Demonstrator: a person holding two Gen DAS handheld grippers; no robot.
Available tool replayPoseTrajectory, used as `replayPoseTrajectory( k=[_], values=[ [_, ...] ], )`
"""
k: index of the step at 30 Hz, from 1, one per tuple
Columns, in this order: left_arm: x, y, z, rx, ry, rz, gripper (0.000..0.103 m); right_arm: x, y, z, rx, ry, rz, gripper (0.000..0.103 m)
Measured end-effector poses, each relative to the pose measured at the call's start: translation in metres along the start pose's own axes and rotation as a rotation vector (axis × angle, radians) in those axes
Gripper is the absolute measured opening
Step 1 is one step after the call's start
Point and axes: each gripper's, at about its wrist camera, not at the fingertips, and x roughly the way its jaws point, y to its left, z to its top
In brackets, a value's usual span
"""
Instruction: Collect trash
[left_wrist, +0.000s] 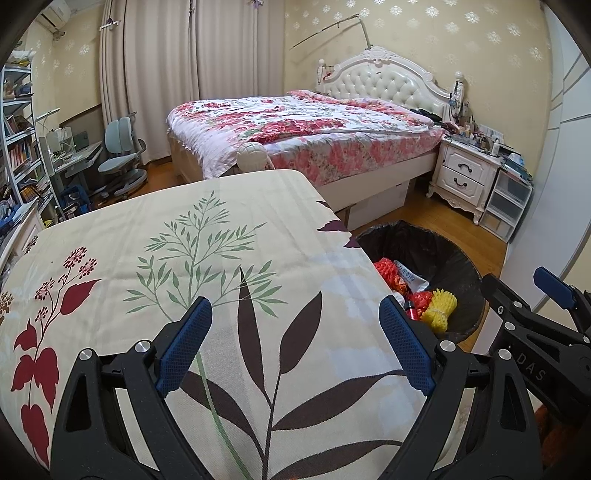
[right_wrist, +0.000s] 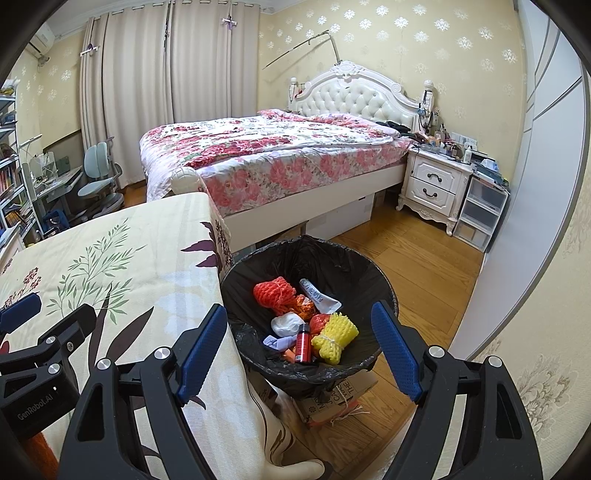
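Observation:
A bin lined with a black bag (right_wrist: 354, 266) stands on the floor to the right of the table; it also shows in the left wrist view (left_wrist: 461, 266). In it lie an orange foam net (right_wrist: 275, 291), a yellow foam net (right_wrist: 334, 334), a small red bottle (right_wrist: 303, 341), a white wad (right_wrist: 286, 322) and a white wrapper (right_wrist: 321, 295). My left gripper (left_wrist: 295, 321) is open and empty above the leaf-print tablecloth (left_wrist: 184, 258). My right gripper (right_wrist: 299, 325) is open and empty, just above the bin's near rim.
A bed with a floral quilt (left_wrist: 295, 129) stands beyond the table, with a white nightstand (right_wrist: 432, 184) and plastic drawers (right_wrist: 480, 210) to its right. A desk, chair (left_wrist: 118, 162) and bookshelf stand at the left. The bin sits on a cardboard box (right_wrist: 332, 398) on the wood floor.

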Motion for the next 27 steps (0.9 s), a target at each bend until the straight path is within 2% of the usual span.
replayPoseTrajectory(
  k=[27],
  values=[
    [-0.0016, 0.0006, -0.0017, 0.002, -0.009, 0.001, 0.09, -0.0003, 0.001, -0.0001, -0.001, -0.001, 0.0, 0.078]
  ],
)
